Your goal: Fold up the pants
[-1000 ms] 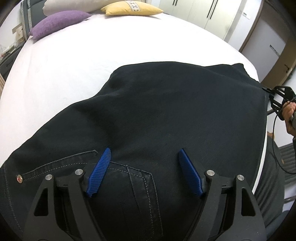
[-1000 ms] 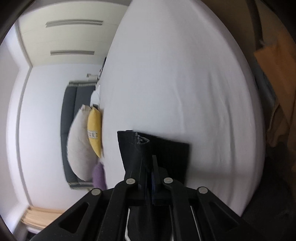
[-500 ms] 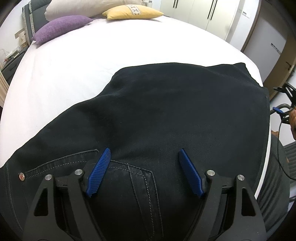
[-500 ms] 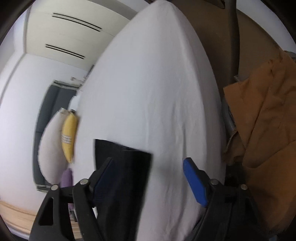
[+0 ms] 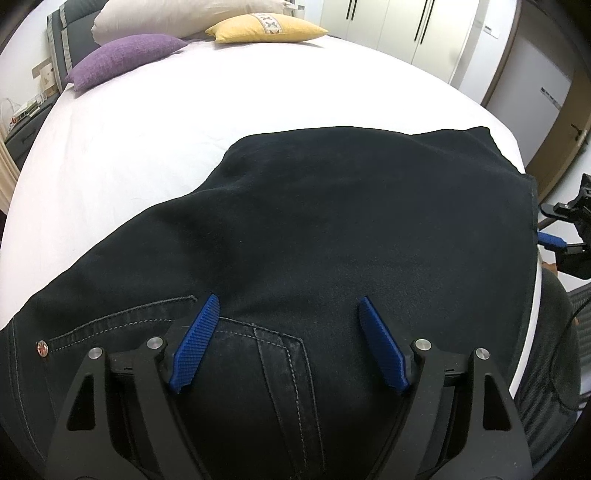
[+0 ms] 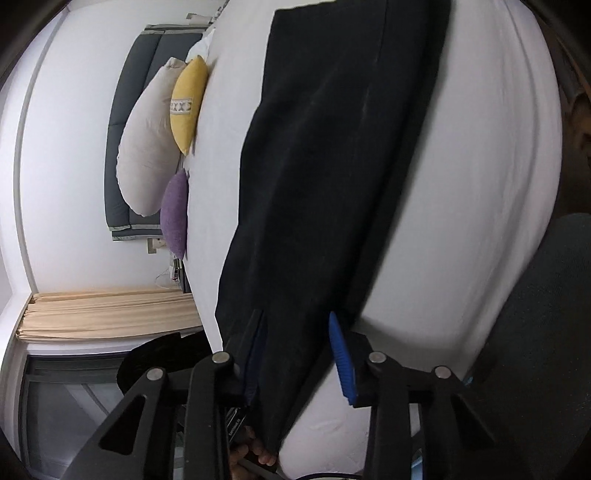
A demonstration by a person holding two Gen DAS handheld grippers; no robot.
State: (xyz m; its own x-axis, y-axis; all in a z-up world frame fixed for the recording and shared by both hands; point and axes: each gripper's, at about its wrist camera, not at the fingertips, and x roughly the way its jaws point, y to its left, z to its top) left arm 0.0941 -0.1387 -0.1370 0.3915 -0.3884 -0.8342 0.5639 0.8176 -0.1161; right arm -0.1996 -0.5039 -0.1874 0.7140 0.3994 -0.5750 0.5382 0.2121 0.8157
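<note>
Dark navy pants [image 5: 314, 229] lie folded lengthwise on the white bed [image 5: 184, 110]. My left gripper [image 5: 288, 343] is open, its blue pads over the waist and pocket stitching. My right gripper [image 6: 299, 354] is open, its jaws on either side of the pants [image 6: 325, 147], which run away up the frame; the left pad is mostly hidden by cloth. The right gripper also shows in the left wrist view [image 5: 569, 236], past the hem at the bed's right edge.
Purple [image 5: 125, 55], yellow [image 5: 266, 31] and beige [image 5: 177, 14] pillows lie at the headboard. White wardrobe doors [image 5: 406, 26] stand beyond the bed. A dark chair [image 6: 546, 314] sits by the bed edge. Beige curtains [image 6: 103, 314] hang at left.
My right gripper opened and let go of the pants hem, then swung round to look along the pants. The left gripper stayed open over the waist.
</note>
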